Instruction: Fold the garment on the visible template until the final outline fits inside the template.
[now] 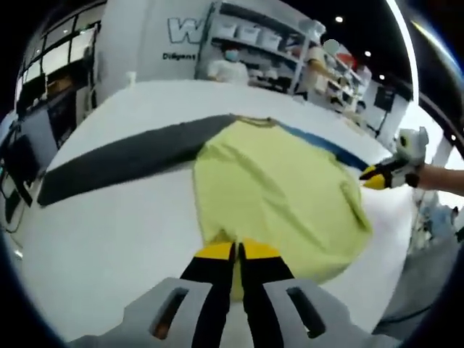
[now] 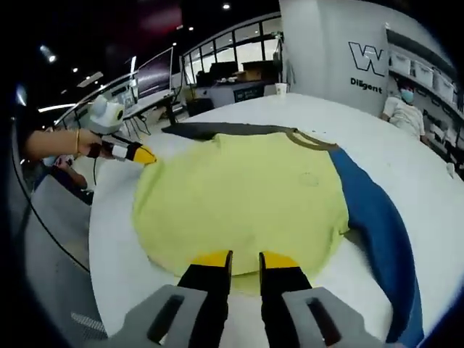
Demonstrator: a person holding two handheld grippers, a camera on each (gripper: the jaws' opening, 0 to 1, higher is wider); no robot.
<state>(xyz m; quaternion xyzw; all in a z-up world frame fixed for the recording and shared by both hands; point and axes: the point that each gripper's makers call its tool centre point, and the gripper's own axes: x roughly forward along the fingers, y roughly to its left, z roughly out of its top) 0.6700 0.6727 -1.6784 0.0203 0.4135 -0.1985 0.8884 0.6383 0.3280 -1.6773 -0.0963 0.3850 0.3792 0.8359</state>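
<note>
One garment (image 1: pixel 275 188), yellow-bodied with two sleeves, one dark grey (image 1: pixel 123 156) and one blue (image 2: pixel 380 217), lies mid-frame on the white table (image 1: pixel 109 239). Two claws: the left claw (image 1: pixel 237 251) pinched on its hem, the right claw (image 2: pixel 245 259) narrowly parted at the opposite edge.

Yellow-green garment (image 2: pixel 246 199) (sleeves grey and blue), white table (image 1: pixel 109 239).

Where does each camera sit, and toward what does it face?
Left gripper view: rides on the left hand-held gripper at the shirt hem, looking across it to the grey sleeve; own jaws shut on the hem.
Right gripper view: rides on the right hand-held gripper at the opposite shirt edge, facing the collar and blue sleeve; own jaws slightly apart.
Shared: the shirt on the white table, and each shows the other gripper.
</note>
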